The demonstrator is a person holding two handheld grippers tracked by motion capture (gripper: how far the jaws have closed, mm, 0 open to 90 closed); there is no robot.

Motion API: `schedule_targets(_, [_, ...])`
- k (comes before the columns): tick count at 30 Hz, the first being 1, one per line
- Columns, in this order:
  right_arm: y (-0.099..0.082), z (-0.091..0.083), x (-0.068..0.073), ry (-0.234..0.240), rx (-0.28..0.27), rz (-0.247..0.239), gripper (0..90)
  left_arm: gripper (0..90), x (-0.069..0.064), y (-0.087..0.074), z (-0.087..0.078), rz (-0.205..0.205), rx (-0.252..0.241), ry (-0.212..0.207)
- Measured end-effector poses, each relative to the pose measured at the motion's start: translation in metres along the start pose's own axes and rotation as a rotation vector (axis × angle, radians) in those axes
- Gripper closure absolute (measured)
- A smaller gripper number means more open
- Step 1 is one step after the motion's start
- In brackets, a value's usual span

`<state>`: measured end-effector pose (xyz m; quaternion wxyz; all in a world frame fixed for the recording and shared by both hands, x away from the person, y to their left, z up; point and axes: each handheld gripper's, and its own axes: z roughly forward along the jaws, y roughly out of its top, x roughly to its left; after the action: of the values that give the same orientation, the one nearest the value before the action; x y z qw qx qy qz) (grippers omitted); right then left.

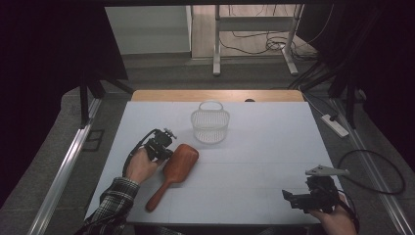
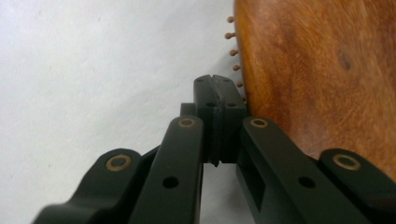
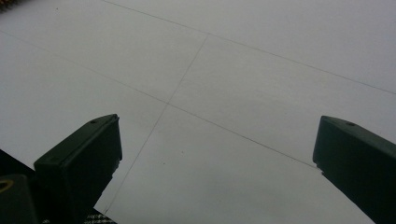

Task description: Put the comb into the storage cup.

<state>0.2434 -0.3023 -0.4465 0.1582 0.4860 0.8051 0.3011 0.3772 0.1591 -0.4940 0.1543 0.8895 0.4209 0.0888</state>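
A wooden hairbrush [image 1: 178,164] lies on the white table [image 1: 264,147], head toward the far side and handle toward the near edge. My left gripper [image 1: 167,152] rests at the left edge of the brush head, shut with nothing between its jaws. In the left gripper view its pads [image 2: 215,86] meet, and the brush [image 2: 327,70] lies just to their right with small bristle tips [image 2: 231,35] showing along its rim. My right gripper [image 1: 289,199] sits near the table's front right corner. It stands open [image 3: 219,123] over the bare table surface [image 3: 261,70].
A small clear wire basket [image 1: 210,125] with a handle stands upright behind the brush, toward the far middle of the table. A power strip [image 1: 334,124] and cables lie on the floor to the right. Metal desk legs [image 1: 216,44] stand beyond the table.
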Motion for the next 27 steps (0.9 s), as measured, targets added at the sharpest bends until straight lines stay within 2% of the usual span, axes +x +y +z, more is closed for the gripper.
schedule_targets(12, [0.0, 0.0, 0.0, 0.0, 0.0, 0.001, 1.5, 89.3, -0.006, 0.006, 0.0, 0.026, -0.011, -0.005])
schedule_targets(16, [0.0, 0.0, 0.0, 0.0, -0.001, 0.0, 1.5, 89.3, -0.003, 0.005, 0.002, 0.021, -0.008, -0.014])
schedule_targets(23, [0.0, 0.0, 0.0, 0.0, -0.002, 0.001, 1.5, 89.2, 0.002, 0.002, -0.007, 0.0, -0.047, -0.031])
schedule_targets(27, [0.0, 0.0, 0.0, -0.001, -0.003, 0.002, 1.5, 89.0, 0.006, -0.002, -0.013, -0.015, -0.071, -0.059])
